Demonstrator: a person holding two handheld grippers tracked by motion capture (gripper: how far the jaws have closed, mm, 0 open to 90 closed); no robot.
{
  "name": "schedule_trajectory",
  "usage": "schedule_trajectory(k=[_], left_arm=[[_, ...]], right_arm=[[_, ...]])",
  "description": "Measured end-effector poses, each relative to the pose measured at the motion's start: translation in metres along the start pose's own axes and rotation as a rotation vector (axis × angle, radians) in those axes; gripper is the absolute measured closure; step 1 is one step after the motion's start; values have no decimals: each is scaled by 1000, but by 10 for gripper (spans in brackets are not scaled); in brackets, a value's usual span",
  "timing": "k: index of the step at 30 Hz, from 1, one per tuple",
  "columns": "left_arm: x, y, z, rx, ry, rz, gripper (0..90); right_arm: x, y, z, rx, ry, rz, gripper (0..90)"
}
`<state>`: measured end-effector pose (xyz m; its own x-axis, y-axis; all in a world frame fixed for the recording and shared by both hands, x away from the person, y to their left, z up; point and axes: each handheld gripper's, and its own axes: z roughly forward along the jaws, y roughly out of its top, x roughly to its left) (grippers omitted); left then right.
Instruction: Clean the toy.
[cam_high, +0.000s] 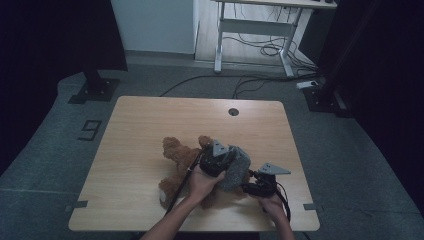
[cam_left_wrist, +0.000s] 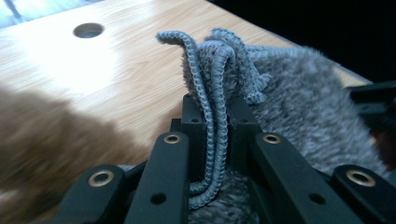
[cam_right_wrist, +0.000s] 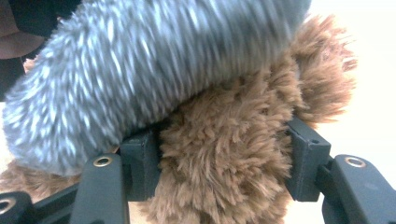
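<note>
A brown plush toy (cam_high: 177, 152) lies on the wooden table (cam_high: 150, 120), with a grey fuzzy knit garment (cam_high: 239, 167) drawn over its right end. My left gripper (cam_high: 225, 159) sits on top of the toy, shut on the garment's ribbed edge (cam_left_wrist: 212, 93), which stands up in folds between the black jaws of the left gripper (cam_left_wrist: 215, 112). My right gripper (cam_high: 248, 188) comes in from the right near the front edge. In the right gripper view the right gripper (cam_right_wrist: 222, 158) is clamped on a thick brown plush part (cam_right_wrist: 224, 154), with the grey garment (cam_right_wrist: 149, 70) lying over it.
A round cable hole (cam_high: 233, 111) sits near the table's far edge, also seen in the left gripper view as the hole (cam_left_wrist: 88, 30). Black stand bases (cam_high: 95, 90) flank the table on the floor. A white desk (cam_high: 260, 30) with loose cables stands behind.
</note>
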<state>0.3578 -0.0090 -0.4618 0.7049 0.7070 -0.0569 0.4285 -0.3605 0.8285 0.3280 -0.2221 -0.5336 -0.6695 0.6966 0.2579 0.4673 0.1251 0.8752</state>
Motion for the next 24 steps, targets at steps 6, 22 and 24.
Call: schedule_trajectory(k=[6, 22, 24], left_arm=[[14, -16, -15, 2, 36, 2, 805], [3, -73, -40, 16, -21, 76, 808], [2, -76, -37, 35, -51, 77, 809]], right_arm=[[-1, -1, 0, -4, 2, 14, 392], [-3, -1, 1, -11, -2, 52, 389], [-3, -1, 1, -10, -1, 57, 389]])
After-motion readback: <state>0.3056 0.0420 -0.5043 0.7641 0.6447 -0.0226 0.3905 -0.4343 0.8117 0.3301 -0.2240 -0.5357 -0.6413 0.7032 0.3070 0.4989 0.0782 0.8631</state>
